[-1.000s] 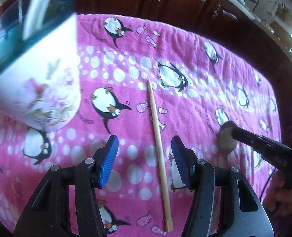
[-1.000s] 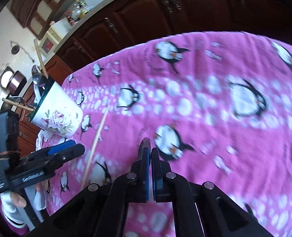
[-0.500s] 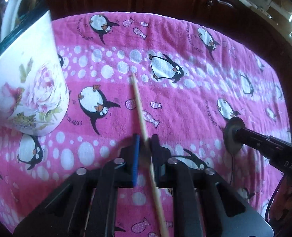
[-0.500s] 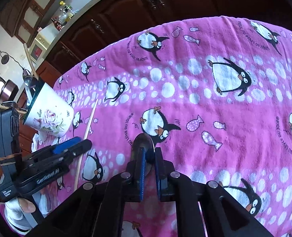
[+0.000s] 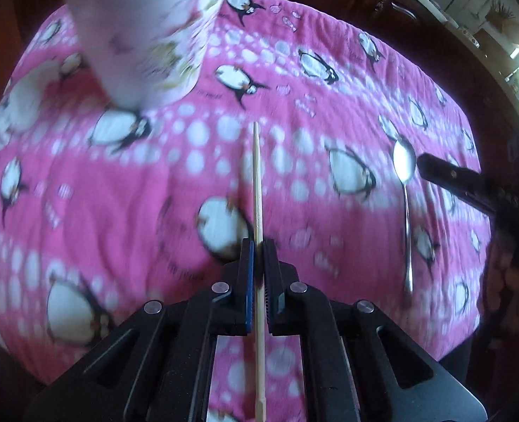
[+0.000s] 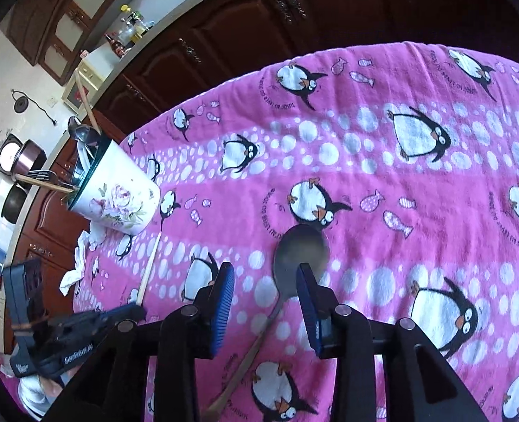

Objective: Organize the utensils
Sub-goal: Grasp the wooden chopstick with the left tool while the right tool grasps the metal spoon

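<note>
A wooden chopstick (image 5: 257, 183) runs straight ahead between the pads of my left gripper (image 5: 258, 246), whose jaws are closing and press on it. The white floral cup (image 5: 150, 35) stands ahead to the left, holding several utensils (image 6: 83, 133). In the right wrist view a metal spoon (image 6: 294, 256) lies on the pink cloth between the jaws of my right gripper (image 6: 264, 270). Those jaws are opening, and the pads stand apart from the spoon's handle. The left gripper (image 6: 133, 311) and chopstick (image 6: 148, 270) show at the lower left there, below the cup (image 6: 115, 197).
A pink penguin cloth (image 6: 400, 211) covers the table. A crumpled white napkin (image 6: 80, 263) lies beside the cup at the table's edge. Dark wooden cabinets (image 6: 242, 35) and a counter with bottles stand beyond the far edge.
My left gripper closed on the chopstick and carried it toward the cup. My right gripper parted its jaws from the spoon, which now rests on the cloth.
</note>
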Action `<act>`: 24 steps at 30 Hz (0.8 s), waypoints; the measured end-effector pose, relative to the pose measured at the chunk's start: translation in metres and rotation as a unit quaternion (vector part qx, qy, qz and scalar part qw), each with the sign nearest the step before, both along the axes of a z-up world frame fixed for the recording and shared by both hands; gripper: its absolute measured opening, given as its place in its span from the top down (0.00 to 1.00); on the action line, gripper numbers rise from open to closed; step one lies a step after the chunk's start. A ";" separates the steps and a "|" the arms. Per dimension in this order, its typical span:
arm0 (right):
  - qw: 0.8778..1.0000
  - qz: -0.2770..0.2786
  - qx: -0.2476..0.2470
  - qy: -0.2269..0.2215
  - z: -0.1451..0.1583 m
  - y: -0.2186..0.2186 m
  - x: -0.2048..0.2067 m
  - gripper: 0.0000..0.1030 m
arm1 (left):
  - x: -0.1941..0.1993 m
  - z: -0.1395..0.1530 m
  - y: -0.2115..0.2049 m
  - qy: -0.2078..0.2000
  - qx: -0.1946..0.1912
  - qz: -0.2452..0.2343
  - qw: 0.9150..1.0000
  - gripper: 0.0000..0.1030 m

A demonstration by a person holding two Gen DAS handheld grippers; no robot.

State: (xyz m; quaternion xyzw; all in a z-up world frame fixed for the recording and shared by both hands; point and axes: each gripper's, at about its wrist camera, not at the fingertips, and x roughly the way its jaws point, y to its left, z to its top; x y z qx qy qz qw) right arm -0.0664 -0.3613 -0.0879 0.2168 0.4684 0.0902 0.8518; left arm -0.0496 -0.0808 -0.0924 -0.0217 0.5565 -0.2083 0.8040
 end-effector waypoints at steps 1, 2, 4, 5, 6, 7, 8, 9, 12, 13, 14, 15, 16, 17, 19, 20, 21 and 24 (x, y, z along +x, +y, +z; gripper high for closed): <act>1.000 -0.001 0.001 0.002 -0.001 -0.001 0.000 0.66 | 0.000 0.001 0.002 0.001 -0.002 0.000 1.000 0.95; 1.000 -0.005 0.000 0.005 -0.003 -0.003 -0.001 0.66 | -0.002 0.001 0.006 0.003 -0.006 -0.002 1.000 0.91; 1.000 -0.011 0.001 0.007 -0.004 -0.008 -0.003 0.66 | -0.002 0.002 0.008 0.001 -0.008 -0.007 1.000 0.79; 1.000 -0.012 0.003 0.007 -0.004 -0.010 -0.003 0.66 | 0.000 0.004 0.009 -0.005 -0.007 -0.007 1.000 0.71; 1.000 -0.015 0.006 0.008 -0.005 -0.013 -0.002 0.66 | 0.003 0.006 0.010 -0.013 -0.008 -0.006 1.000 0.67; 1.000 -0.017 0.007 0.009 -0.005 -0.016 -0.001 0.66 | 0.007 0.007 0.009 -0.017 -0.008 -0.007 1.000 0.58; 1.000 -0.019 0.006 0.008 -0.006 -0.019 0.000 0.66 | 0.011 0.007 0.008 -0.017 -0.008 -0.009 1.000 0.56; 1.000 -0.020 0.005 0.008 -0.006 -0.021 0.002 0.66 | 0.017 0.007 0.006 -0.018 -0.007 -0.011 1.000 0.56; 1.000 -0.015 0.008 0.015 -0.011 -0.026 0.010 0.66 | 0.034 0.005 0.001 -0.026 0.010 -0.013 1.000 0.55; 1.000 -0.010 0.007 0.018 -0.013 -0.026 0.013 0.66 | 0.039 0.004 0.001 -0.030 0.014 -0.010 0.999 0.55; 1.000 -0.006 0.004 0.019 -0.014 -0.026 0.016 0.66 | 0.044 0.003 0.001 -0.031 0.015 -0.011 0.999 0.55; 1.000 -0.002 0.003 0.018 -0.014 -0.026 0.018 0.66 | 0.049 0.002 -0.001 -0.032 0.016 -0.014 0.999 0.55; 1.000 0.002 0.003 0.017 -0.015 -0.026 0.020 0.66 | 0.053 0.001 -0.002 -0.033 0.019 -0.016 0.999 0.55; 1.000 0.006 0.003 0.016 -0.015 -0.026 0.022 0.66 | 0.055 0.000 -0.002 -0.034 0.020 -0.017 0.999 0.55; 1.000 0.014 0.002 0.014 -0.014 -0.027 0.027 0.66 | 0.062 -0.002 -0.005 -0.032 0.022 -0.030 0.999 0.55; 1.000 0.017 0.002 0.013 -0.014 -0.027 0.028 0.66 | 0.064 -0.002 -0.005 -0.032 0.024 -0.033 0.999 0.55; 1.000 0.023 0.000 0.014 -0.014 -0.027 0.031 0.66 | 0.065 -0.002 -0.007 -0.034 0.027 -0.039 0.998 0.55; 0.999 0.040 0.000 0.017 -0.014 -0.025 0.035 0.66 | 0.067 -0.003 -0.011 -0.034 0.040 -0.057 0.997 0.56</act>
